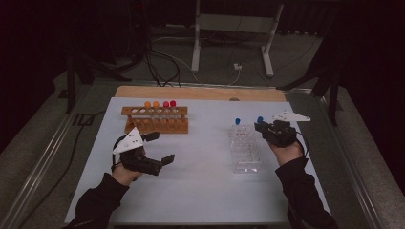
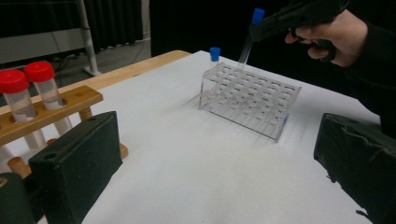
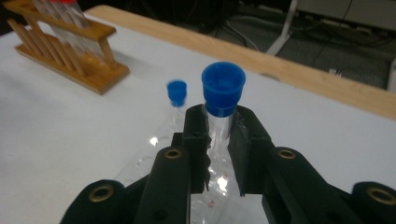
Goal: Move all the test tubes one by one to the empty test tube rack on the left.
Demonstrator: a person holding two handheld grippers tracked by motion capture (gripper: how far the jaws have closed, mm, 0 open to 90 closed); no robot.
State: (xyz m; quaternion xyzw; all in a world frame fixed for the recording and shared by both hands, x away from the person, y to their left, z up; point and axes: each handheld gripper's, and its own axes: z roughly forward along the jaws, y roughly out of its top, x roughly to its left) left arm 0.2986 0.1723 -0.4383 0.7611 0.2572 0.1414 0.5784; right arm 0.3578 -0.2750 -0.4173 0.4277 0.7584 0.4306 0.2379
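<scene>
Right gripper (image 3: pixel 218 140) clamped just below the cap of 1 blue-capped test tube (image 3: pixel 223 95), tilted over the clear rack (image 2: pixel 247 95). Left gripper (image 1: pixel 155 148) idle, jaws apart. Tube judged light, slippery, fragile; hold near cap.

High cam: overhead, person's side, looks fwd/down over the whole white-sheeted table (image 1: pixel 200 191). Left gripper cam: low, faces across to the clear plastic tube rack (image 2: pixel 252 100), mid-range. Right gripper cam: close-up past its jaws toward the brown wooden tube rack (image 3: pixel 70 51). All three share both racks.
</scene>
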